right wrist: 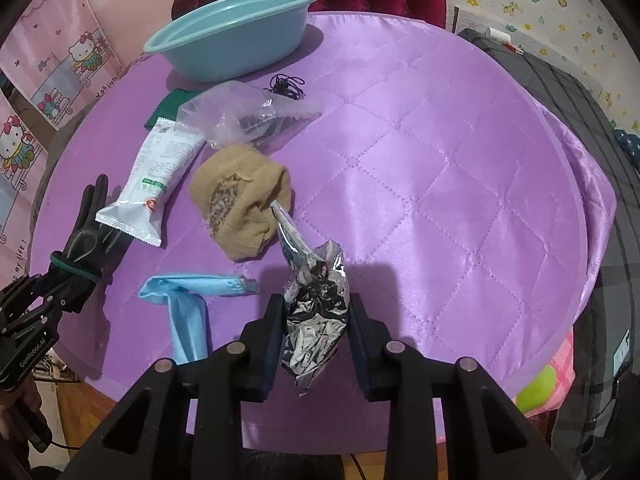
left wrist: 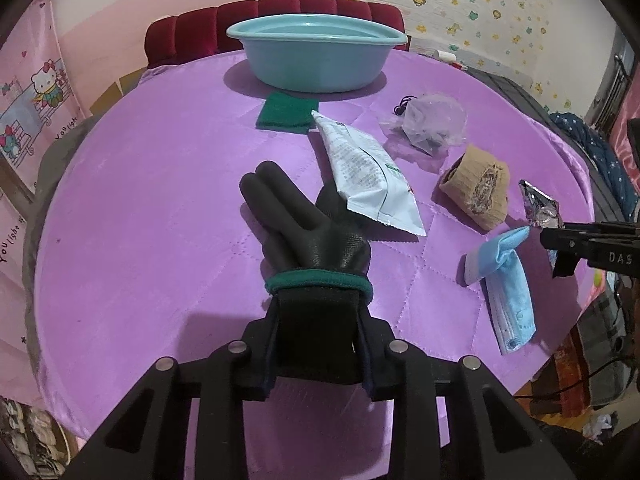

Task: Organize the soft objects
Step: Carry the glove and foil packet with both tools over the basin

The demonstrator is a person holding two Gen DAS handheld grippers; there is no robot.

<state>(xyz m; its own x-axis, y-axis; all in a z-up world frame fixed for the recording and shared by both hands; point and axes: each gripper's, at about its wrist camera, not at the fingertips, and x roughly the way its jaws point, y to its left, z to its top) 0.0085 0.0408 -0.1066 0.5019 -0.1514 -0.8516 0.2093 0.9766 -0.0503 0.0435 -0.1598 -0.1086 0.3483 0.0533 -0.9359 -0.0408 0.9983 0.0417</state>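
Note:
My left gripper (left wrist: 318, 316) is shut on the cuff of a black glove (left wrist: 304, 232) with a green band; the glove's fingers point away over the purple table (left wrist: 160, 208), partly under a white packet (left wrist: 368, 172). My right gripper (right wrist: 316, 320) is shut on a crumpled silver foil bag (right wrist: 316, 300), which also shows in the left wrist view (left wrist: 538, 206). A blue face mask (right wrist: 188, 300) lies left of the foil bag. A tan knitted piece (right wrist: 244, 208) lies just beyond it. The left gripper and glove show in the right wrist view (right wrist: 80, 248).
A teal basin (left wrist: 316, 56) stands at the far edge of the table, with a green cloth (left wrist: 286, 110) in front of it. A clear plastic bag (right wrist: 240, 116) and a black hair tie (right wrist: 288, 84) lie near the basin. A red chair (left wrist: 280, 12) stands behind.

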